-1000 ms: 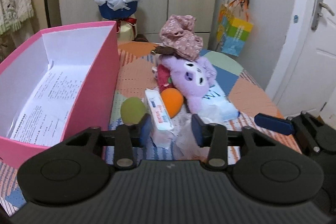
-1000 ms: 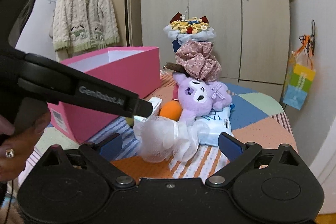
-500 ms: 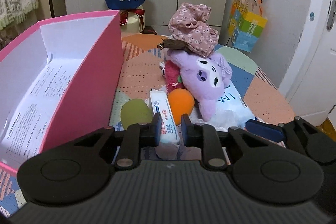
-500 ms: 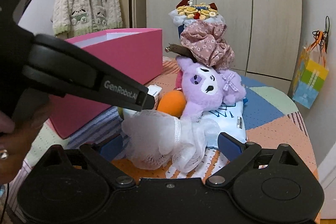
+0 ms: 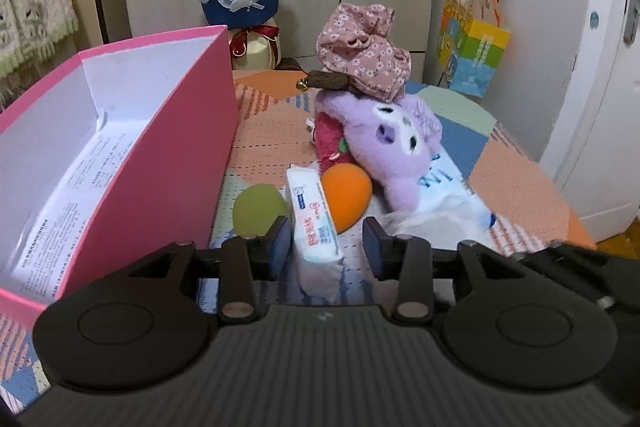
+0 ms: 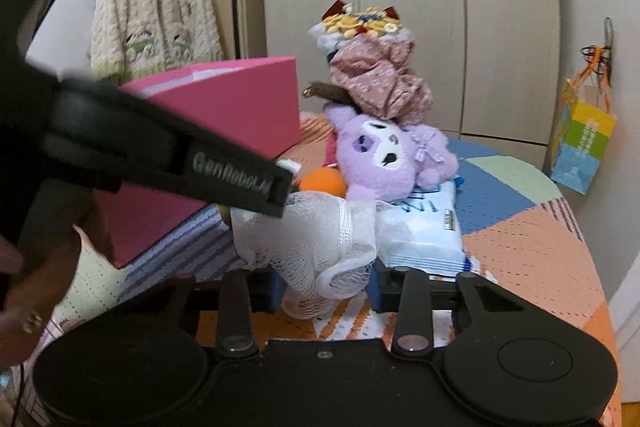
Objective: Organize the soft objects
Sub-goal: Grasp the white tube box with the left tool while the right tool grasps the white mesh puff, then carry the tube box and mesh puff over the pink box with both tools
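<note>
Your right gripper [image 6: 326,285] is closing, and its jaws already pinch the white mesh bath puff [image 6: 316,247], which bulges up between them near the front edge of the patchwork-covered table [image 6: 532,239]. Your left gripper [image 5: 325,241] is opening, its jaws standing a little apart on either side of the small tissue pack [image 5: 314,223] without pressing it; that pack lies just right of the pink box [image 5: 168,155], with a green ball [image 5: 258,205] touching its left side and an orange ball [image 5: 346,195] against its right. Behind them, toward the middle of the table, a purple plush toy [image 5: 390,151] leans on a large pack of wipes [image 6: 424,231], with a red plush [image 5: 328,141] tucked beside it and a floral cloth bundle [image 5: 362,55] piled on top. The box along the left edge holds only a printed sheet [image 5: 60,211], so by my reading nothing has been sorted yet: the puff is the first item going in, and everything else is left to move.
</note>
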